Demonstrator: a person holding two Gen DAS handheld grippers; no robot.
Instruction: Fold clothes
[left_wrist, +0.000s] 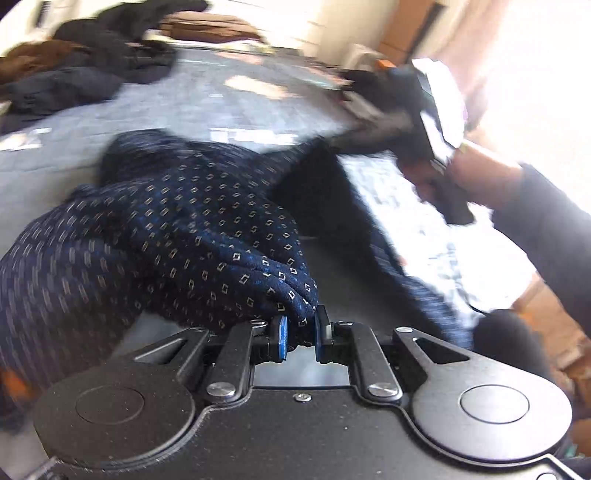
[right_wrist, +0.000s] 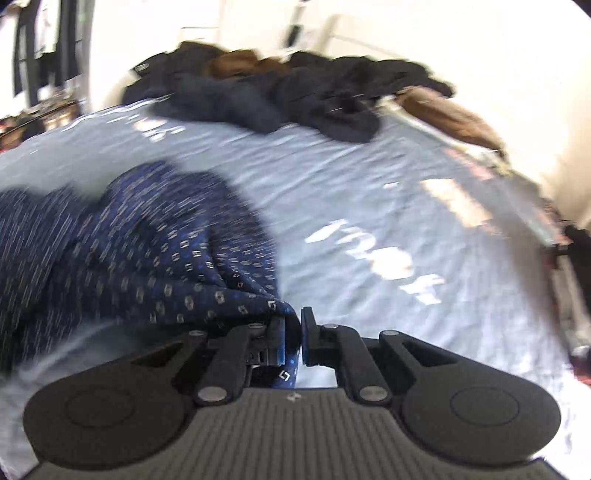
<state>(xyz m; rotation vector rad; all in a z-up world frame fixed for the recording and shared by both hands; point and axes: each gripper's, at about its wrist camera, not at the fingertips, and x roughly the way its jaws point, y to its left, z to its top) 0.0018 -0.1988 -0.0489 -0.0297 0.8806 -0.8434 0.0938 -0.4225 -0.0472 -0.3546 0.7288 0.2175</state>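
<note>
A navy garment (left_wrist: 166, 229) with a small light diamond print lies bunched on a pale blue-grey bed sheet (left_wrist: 177, 107). My left gripper (left_wrist: 302, 326) is shut on a fold of its edge. In the left wrist view the right gripper (left_wrist: 354, 136) sits at the upper right, held by a hand, with dark cloth stretched toward it. In the right wrist view the same navy garment (right_wrist: 140, 251) spreads to the left, and my right gripper (right_wrist: 293, 332) is shut on a corner that hangs down between the fingers. Both views are blurred by motion.
A heap of dark and brown clothes (right_wrist: 280, 92) lies at the far side of the bed sheet (right_wrist: 369, 206). The same heap of clothes (left_wrist: 85, 70) shows at the upper left in the left wrist view. A person's dark sleeve (left_wrist: 554, 229) is at the right. Sunlit patches mark the sheet.
</note>
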